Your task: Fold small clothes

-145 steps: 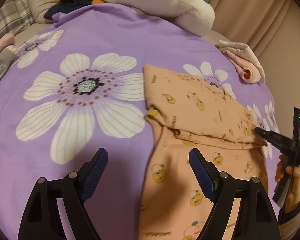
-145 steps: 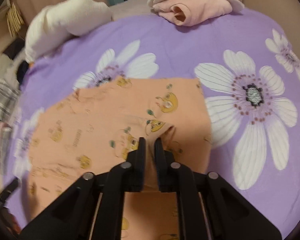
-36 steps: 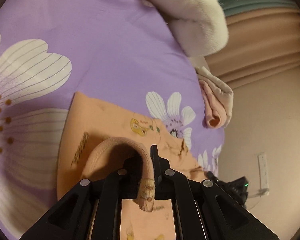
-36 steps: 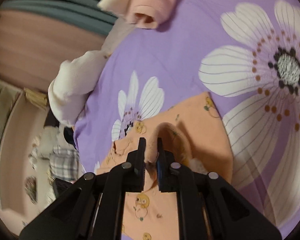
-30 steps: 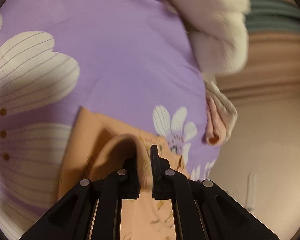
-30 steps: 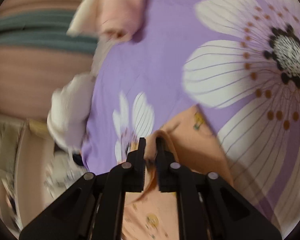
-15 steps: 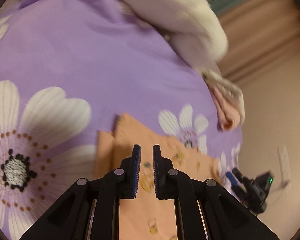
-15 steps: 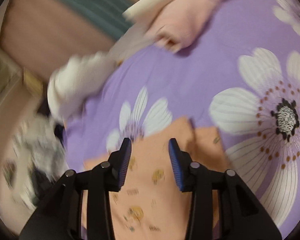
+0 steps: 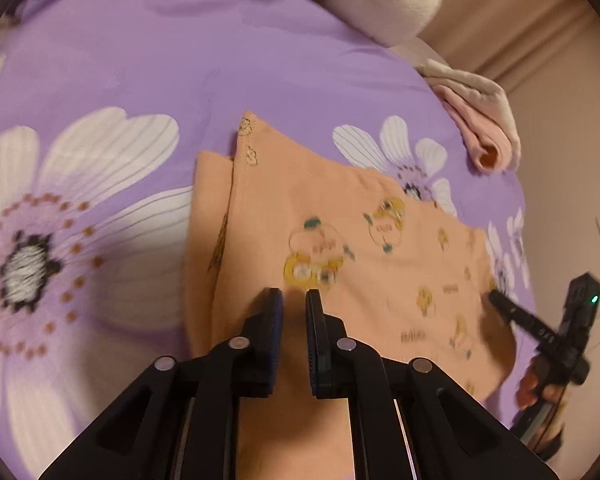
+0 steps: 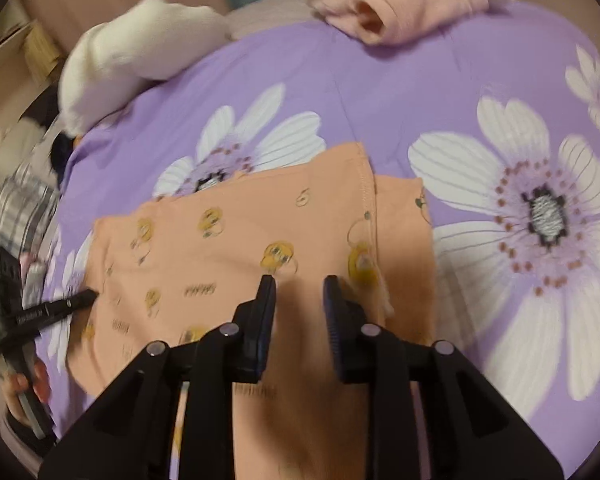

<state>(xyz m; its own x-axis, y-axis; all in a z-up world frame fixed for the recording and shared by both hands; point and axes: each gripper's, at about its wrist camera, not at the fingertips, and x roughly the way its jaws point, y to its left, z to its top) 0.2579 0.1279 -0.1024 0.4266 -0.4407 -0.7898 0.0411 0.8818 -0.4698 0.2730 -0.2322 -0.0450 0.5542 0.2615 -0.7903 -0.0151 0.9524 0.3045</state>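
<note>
The purple flowered bedspread (image 9: 148,52) carries everything. On it, near its middle, lies the peach garment (image 9: 340,208), folded over with one layer's edge showing past the other. Its long axis runs across from claw to claw. The right claw (image 10: 299,292) hangs over the garment's stitched-hem end, jaws closing with nothing between them. The left claw (image 9: 293,304) hangs over the opposite end, jaws nearly together and empty. Neither hand looks nearer.

Black hand-held gripper (image 9: 293,304), blue ribbed pads (image 9: 275,322), silver screws.
</note>
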